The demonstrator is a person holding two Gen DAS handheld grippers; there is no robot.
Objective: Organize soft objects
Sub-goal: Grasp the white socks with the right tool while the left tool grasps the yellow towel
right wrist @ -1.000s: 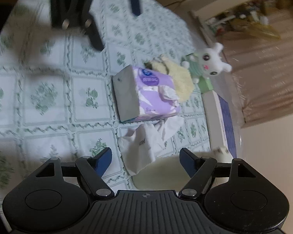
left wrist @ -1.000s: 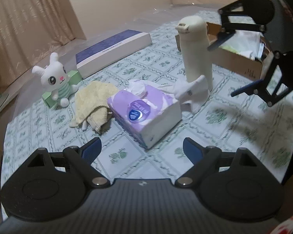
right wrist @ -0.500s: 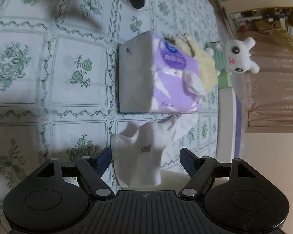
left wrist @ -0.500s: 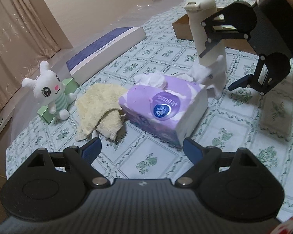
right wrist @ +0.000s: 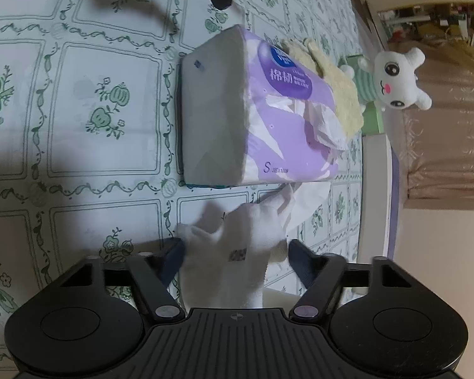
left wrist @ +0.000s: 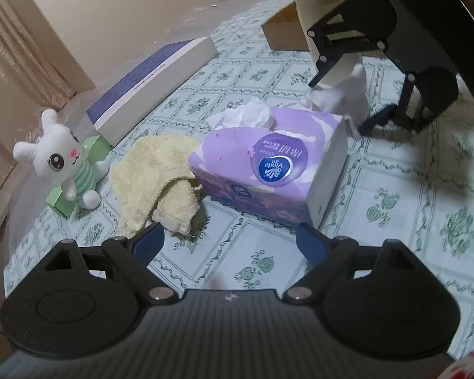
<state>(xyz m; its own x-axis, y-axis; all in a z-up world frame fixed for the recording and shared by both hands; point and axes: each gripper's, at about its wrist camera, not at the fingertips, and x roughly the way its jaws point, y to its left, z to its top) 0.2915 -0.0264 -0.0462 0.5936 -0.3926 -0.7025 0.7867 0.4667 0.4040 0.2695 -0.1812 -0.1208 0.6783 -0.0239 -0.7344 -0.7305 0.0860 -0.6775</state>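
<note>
A purple tissue pack [left wrist: 268,170] lies mid-table, also in the right wrist view [right wrist: 252,113]. A yellow towel [left wrist: 154,173] lies against its left side, and a white bunny plush [left wrist: 63,164] sits further left. A white sock [right wrist: 237,252] lies behind the pack beside a cream bottle [left wrist: 322,9]. My right gripper [right wrist: 233,254] is open with its fingers on either side of the sock; it also shows in the left wrist view [left wrist: 347,104]. My left gripper [left wrist: 230,240] is open and empty, just in front of the tissue pack and towel.
A flat white and blue box [left wrist: 154,75] lies at the back left. A cardboard box [left wrist: 284,31] stands at the back behind the bottle. A green block [left wrist: 63,202] sits under the bunny. The floral tablecloth [left wrist: 426,221] covers the table.
My right gripper has come down over the white sock until its fingers straddle it. My left gripper has moved closer to the tissue pack and towel. Both stay open.
</note>
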